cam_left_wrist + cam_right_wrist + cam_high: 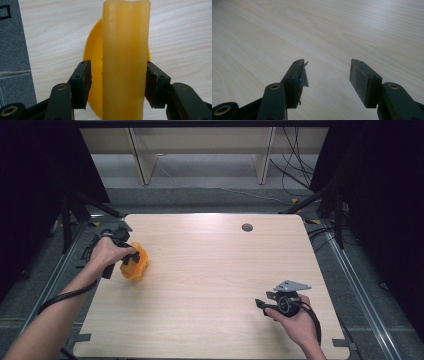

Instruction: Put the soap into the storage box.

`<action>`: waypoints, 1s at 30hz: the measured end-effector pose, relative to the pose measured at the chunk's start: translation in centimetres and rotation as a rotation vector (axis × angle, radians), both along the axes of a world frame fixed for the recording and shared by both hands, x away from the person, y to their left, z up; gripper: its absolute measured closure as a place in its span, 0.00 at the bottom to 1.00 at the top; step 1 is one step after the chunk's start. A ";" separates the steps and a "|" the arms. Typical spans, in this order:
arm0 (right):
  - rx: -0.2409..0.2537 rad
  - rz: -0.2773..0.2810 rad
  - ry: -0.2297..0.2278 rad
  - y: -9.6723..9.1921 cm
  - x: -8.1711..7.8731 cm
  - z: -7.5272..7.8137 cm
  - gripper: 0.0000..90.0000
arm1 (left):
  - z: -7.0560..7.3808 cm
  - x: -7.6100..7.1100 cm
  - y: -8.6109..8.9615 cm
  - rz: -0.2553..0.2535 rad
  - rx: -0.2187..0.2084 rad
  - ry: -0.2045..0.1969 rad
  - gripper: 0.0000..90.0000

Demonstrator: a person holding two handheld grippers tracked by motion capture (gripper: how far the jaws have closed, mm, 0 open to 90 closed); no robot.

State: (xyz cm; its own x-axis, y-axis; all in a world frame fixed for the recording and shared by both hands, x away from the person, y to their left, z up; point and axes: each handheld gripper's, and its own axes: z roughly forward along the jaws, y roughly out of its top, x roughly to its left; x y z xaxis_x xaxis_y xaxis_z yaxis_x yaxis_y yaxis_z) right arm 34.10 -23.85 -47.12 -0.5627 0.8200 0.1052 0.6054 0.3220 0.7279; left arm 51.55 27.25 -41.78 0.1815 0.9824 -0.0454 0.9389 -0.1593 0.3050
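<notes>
- Near the left edge of the wooden surface (pixel 210 270): an orange bowl (pixel 136 262) is lying tipped on its side, its rim facing the left gripper's camera as a tall yellow band (pixel 125 60).
- Left gripper (pixel 131 259): its fingers (pixel 81 82) are straddling that rim, half spread. The left pad is standing clear of the plastic, the right pad is sitting just beside it or barely touching, so nothing is being pinched firmly.
- Right gripper (pixel 261 303): it is resting low at the near right, well apart from the bowl, its fingers (pixel 364 80) spread over bare wood and holding nothing.
- Risk: with the grip this loose, the bowl is likely free to rock or roll on its curved wall, possibly toward the left edge just beside it. A nudge from either pad would be enough.
- Risk: the torn strip hanging off the right gripper's left pad (pixel 302 75) is probably weakening any later hold.
- Hard to make out: the bowl's inside, cut off at the frame top and covered by the hand in the high view; contact at the right pad.
</notes>
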 end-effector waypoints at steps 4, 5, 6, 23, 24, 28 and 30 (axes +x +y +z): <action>0.010 -0.008 0.014 0.1 -0.1 0.1 0.52 | 0.3 -0.2 -0.1 -0.002 -0.011 -0.008 0.46; 0.012 -0.008 0.016 0.1 -0.1 0.1 0.52 | 0.4 -0.3 -0.1 -0.001 -0.013 -0.011 0.46; 0.007 -0.009 0.015 0.1 -0.1 0.1 0.52 | 0.4 -0.3 -0.1 -0.003 -0.014 -0.014 0.45; 0.017 -0.006 0.013 0.1 -0.1 0.0 0.52 | 2.3 -2.9 0.1 -0.081 -0.028 -0.110 0.31; 0.019 -0.006 0.012 0.1 0.0 0.0 0.52 | 2.5 -3.2 0.2 -0.088 -0.025 -0.114 0.30; 0.009 -0.012 0.016 0.1 -0.1 0.1 0.52 | 3.1 -4.7 0.4 -0.104 -0.032 -0.169 0.29; 0.006 -0.011 0.015 0.1 -0.1 0.1 0.52 | 3.3 -5.4 0.5 -0.114 -0.040 -0.187 0.28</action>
State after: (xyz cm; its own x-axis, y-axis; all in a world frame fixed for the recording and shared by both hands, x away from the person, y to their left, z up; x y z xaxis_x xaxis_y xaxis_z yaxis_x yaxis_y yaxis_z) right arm 33.99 -23.77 -47.03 -0.5518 0.8255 0.1186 0.6198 0.3107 0.7206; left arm 46.17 27.79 -38.48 0.3006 0.9529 -0.0394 0.8420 -0.2457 0.4803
